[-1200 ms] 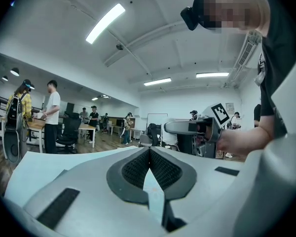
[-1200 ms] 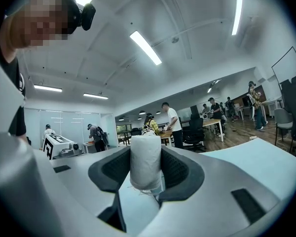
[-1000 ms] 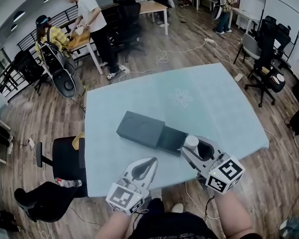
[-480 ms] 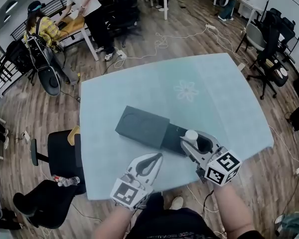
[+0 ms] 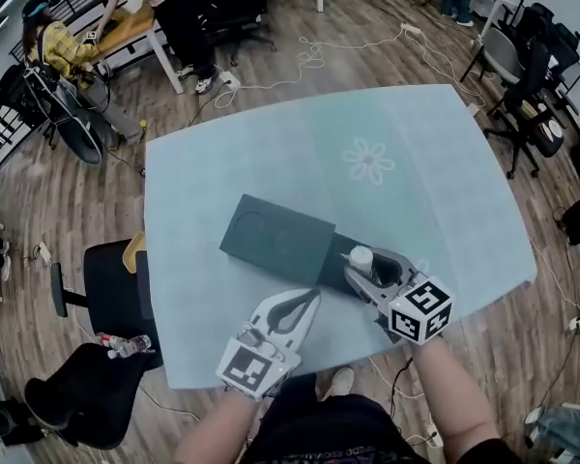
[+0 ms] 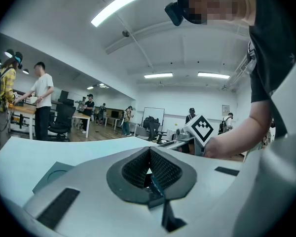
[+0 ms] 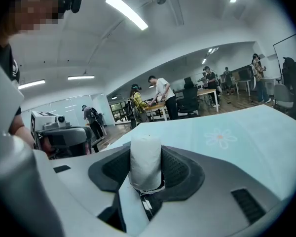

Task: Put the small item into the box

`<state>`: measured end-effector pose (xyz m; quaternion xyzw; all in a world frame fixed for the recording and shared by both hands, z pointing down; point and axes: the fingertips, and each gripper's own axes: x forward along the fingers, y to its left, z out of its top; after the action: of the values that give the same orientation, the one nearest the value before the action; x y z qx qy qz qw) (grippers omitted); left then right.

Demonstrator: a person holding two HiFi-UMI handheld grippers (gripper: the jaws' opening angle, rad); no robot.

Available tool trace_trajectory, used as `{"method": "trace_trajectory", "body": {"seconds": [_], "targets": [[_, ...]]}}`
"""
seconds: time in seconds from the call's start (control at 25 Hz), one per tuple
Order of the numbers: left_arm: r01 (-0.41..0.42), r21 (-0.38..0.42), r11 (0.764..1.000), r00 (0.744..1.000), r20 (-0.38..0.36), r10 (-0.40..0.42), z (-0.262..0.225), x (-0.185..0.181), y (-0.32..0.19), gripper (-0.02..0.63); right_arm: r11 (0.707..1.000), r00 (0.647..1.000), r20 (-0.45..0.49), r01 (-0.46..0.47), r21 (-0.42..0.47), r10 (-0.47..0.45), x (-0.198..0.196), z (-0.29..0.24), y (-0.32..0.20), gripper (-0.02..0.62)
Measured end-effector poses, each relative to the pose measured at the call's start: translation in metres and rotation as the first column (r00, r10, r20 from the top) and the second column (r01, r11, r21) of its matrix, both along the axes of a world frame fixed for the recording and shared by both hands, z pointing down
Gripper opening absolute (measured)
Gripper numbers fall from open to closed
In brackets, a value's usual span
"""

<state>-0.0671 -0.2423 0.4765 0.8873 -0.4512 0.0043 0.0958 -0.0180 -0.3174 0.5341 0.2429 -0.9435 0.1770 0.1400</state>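
Nearest the person, two bare forearms lead to the marker cubes, each a white block printed with black squares. The left gripper (image 5: 309, 303) has a smooth pale-grey shell. In its own view, its dark ribbed pads (image 6: 160, 169) are pressed together with nothing between them. It sits low over the near edge of the tabletop (image 5: 222, 162), just short of the box (image 5: 278, 240).

The right gripper (image 5: 358, 269) has the same moulded grey shell. Its jaws stand wide and pinch the small item (image 7: 145, 162), a short white cylinder with a matt, slightly fibrous surface. The item stands upright between the textured pads (image 7: 175, 169). From the head view the small item (image 5: 361, 257) is over the box's open drawer tray (image 5: 338, 264), at its right end. Whether it touches the tray cannot be told.

The box is a flat, dark grey rectangle with a matt finish, lying at a slant in the near half of the tabletop. Two faint circles are pressed into its lid. The tray is darker and slides out to the right.

The tabletop is covered in a smooth pale-blue cloth with a white flower print (image 5: 367, 160) beyond the box. To the left a black office chair (image 5: 111, 293) stands on the wooden plank floor (image 5: 300, 75), where cables trail. At the far left, people (image 5: 53, 51) are at a wooden desk.
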Motion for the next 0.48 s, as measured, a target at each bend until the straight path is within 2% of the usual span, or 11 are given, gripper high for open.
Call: {"method": "trace_trajectory", "body": {"seconds": [0.28,0.4,0.48], "targets": [[-0.014,-0.035,0.999,1.0,-0.021,0.013,0.017,0.0,-0.009,0.034,0.997,0.983,-0.165,0.071,-0.038,-0.076,-0.005,0.051,-0.007,0.196],[-0.033,-0.047,0.998,0.999,-0.019,0.032,0.024,-0.004,-0.01,0.034,0.993,0.961,-0.25,0.113,-0.027,-0.117,-0.01,0.068,-0.009,0.196],[-0.045,-0.054,0.997,0.999,-0.018,0.045,0.029,-0.007,-0.01,0.034,0.988,0.933,-0.328,0.152,-0.015,-0.148,-0.013,0.079,-0.009,0.196]]}}
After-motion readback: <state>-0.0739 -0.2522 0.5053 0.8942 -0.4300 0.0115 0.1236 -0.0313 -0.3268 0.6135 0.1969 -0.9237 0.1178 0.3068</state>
